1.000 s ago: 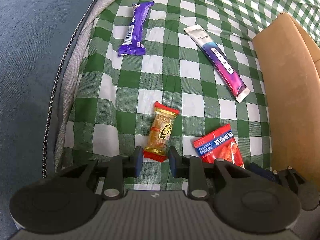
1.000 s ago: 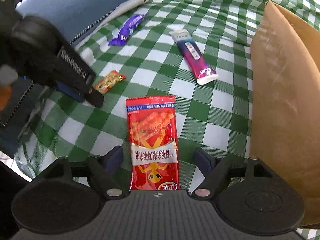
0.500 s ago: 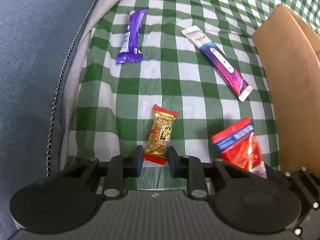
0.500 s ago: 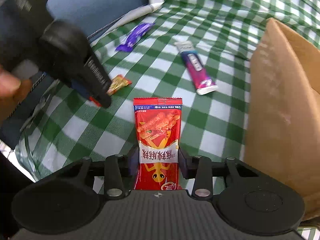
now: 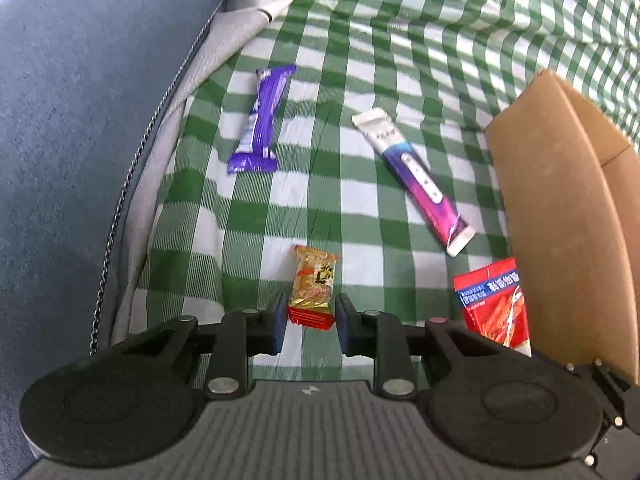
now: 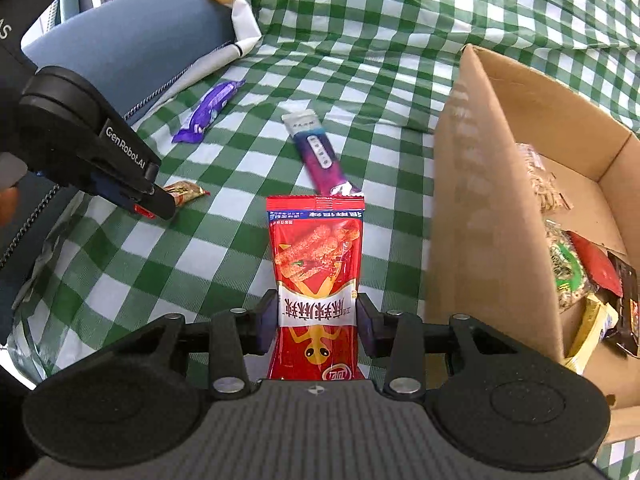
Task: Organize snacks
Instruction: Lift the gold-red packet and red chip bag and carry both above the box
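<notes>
So the right gripper has its pads squeezed onto the sides of the red snack packet, low down on the packet, with the long side running straight out ahead of the fingers. The top edge sticks up free, and it looks lifted clear of the green checked cloth. The thing that matters now: the cardboard box sits just to the right of that packet, with its near wall standing between them. It already has a few snacks inside. I'd guess the packet has to go up and over that wall, then sideways to the right. The packet is long, so the dangling end could clip the rim if it travels too low.

The left gripper is closed around the bottom end of the small orange candy, which also points straight away from the fingers. I can't tell if it's off the cloth yet. It's well left of the box, so the right hand is clearly nearer to the drop.

Still lying loose further out on the cloth: a purple bar and a long purple stick pack.
</notes>
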Demonstrator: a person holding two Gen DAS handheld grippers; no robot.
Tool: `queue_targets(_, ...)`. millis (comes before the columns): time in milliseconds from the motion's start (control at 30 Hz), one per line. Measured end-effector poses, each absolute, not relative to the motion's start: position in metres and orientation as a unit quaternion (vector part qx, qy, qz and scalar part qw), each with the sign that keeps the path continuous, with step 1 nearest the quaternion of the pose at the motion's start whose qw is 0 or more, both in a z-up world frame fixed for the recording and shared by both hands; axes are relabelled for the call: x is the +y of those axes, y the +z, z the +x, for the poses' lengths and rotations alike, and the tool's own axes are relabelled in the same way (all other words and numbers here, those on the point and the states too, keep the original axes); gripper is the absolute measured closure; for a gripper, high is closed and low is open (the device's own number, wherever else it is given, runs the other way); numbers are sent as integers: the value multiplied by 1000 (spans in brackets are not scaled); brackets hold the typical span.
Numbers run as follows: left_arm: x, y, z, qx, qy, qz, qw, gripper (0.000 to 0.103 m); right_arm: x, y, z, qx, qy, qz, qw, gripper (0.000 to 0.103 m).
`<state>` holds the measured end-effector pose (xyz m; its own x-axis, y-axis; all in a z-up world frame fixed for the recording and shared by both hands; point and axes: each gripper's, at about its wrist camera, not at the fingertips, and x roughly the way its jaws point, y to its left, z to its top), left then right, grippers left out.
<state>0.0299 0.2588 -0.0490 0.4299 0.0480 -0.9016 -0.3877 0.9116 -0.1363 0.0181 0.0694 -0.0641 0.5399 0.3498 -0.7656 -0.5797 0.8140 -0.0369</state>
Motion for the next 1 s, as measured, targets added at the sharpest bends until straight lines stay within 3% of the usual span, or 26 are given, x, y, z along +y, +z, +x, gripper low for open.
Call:
queue_targets(700,258,-34,29,474,136,-166,854,76,63,-38,9,325,275,-135,895,61)
queue_targets(767,258,-31,28,467,135,-169,857,79,63,-31,6,308,276,-138,900,61)
queue_targets(800,258,-30,28,464,133,-171,859,90,62,-27,5,300,276,-137,903,61)
queue_targets(1000,251,-23,32,445,120,-181,869,97,48,17,7,247,277,-109,922,61)
